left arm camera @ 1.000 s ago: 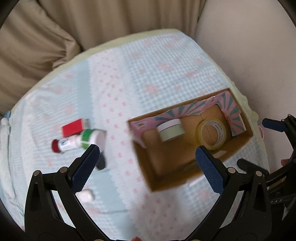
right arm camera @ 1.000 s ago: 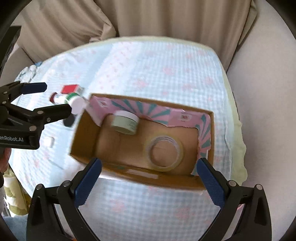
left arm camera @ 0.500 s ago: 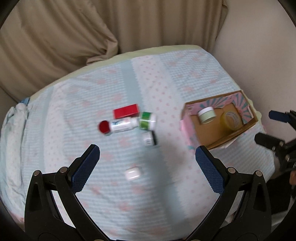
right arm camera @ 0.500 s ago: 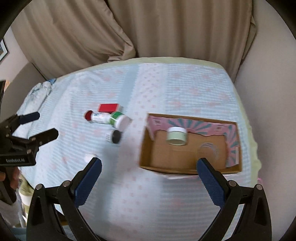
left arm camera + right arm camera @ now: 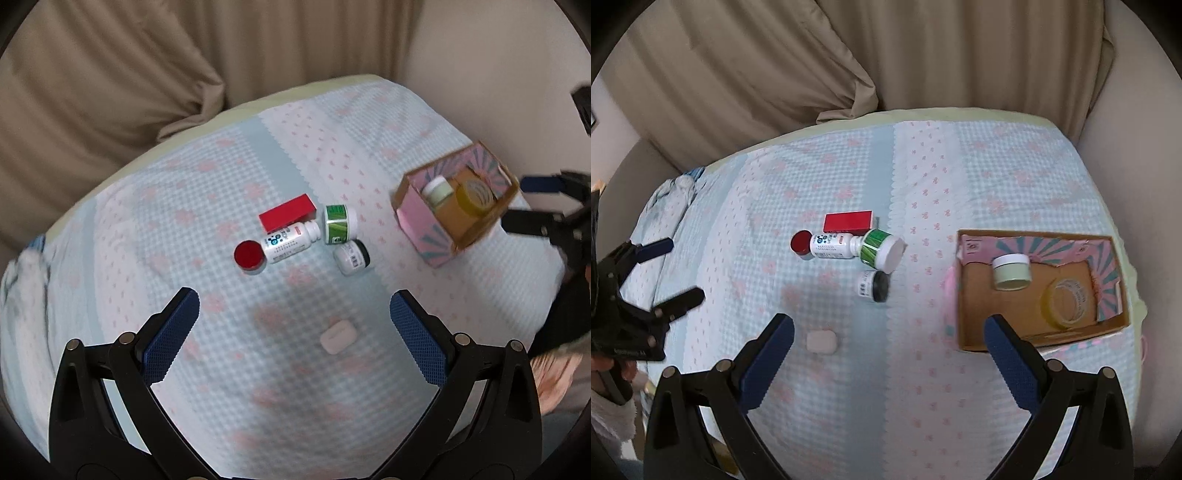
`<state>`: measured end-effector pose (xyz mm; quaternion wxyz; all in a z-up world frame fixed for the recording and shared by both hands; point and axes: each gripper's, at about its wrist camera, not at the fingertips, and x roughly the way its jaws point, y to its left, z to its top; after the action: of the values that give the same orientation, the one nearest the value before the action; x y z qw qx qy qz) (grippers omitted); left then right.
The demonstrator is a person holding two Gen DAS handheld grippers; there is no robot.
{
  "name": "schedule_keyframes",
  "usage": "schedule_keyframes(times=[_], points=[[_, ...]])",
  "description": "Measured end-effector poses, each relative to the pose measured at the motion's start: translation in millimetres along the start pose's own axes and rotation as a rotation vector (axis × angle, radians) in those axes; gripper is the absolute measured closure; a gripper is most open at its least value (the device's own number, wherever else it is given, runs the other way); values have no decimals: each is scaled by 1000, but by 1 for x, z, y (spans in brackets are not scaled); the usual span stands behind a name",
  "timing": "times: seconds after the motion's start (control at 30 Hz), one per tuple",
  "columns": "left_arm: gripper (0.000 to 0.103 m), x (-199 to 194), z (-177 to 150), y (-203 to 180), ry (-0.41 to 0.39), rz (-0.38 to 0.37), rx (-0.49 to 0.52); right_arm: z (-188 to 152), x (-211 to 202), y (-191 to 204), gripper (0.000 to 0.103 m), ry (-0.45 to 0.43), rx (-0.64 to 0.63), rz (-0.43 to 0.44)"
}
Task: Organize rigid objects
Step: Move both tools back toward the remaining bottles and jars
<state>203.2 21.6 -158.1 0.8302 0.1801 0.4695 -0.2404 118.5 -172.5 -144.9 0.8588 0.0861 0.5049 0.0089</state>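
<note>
Left wrist view: left tool [image 5: 294, 308] spread wide, holding nothing, touching nothing — white case [image 5: 338, 336] lies between its fingers on the bed [image 5: 369, 147]. Ahead: red box [image 5: 287, 213], red-capped bottle [image 5: 277, 245], green jar [image 5: 339, 224], small black-capped jar [image 5: 351, 257]. Right tool [image 5: 888, 326] likewise released, empty; cardboard box [image 5: 971, 332] just ahead of its right finger.

A red box [image 5: 848, 222], a red-capped white bottle [image 5: 827, 246], a green-labelled jar [image 5: 881, 250], a small black-capped jar [image 5: 874, 285] and a white case [image 5: 822, 342] lie clustered on the bed; a cardboard box [image 5: 971, 325] holds a pale-green jar [image 5: 1012, 272] and tape roll [image 5: 1067, 302].
</note>
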Motion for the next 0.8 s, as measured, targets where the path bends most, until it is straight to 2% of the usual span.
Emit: schedule_keyframes(times=[0.23,0.4,0.63,0.8], points=[[0,42,16,13,4,-61,183,17,43,19,1,51,134,3],[1,82,27,12,25,-59,289,32,79,12,1,106,241,13],[13,163,36,-1,101,-75,433,58,139,-10,1,145,356,5],[14,220,36,-11,143,-86,516,69,189,-21,1,184,393,8]])
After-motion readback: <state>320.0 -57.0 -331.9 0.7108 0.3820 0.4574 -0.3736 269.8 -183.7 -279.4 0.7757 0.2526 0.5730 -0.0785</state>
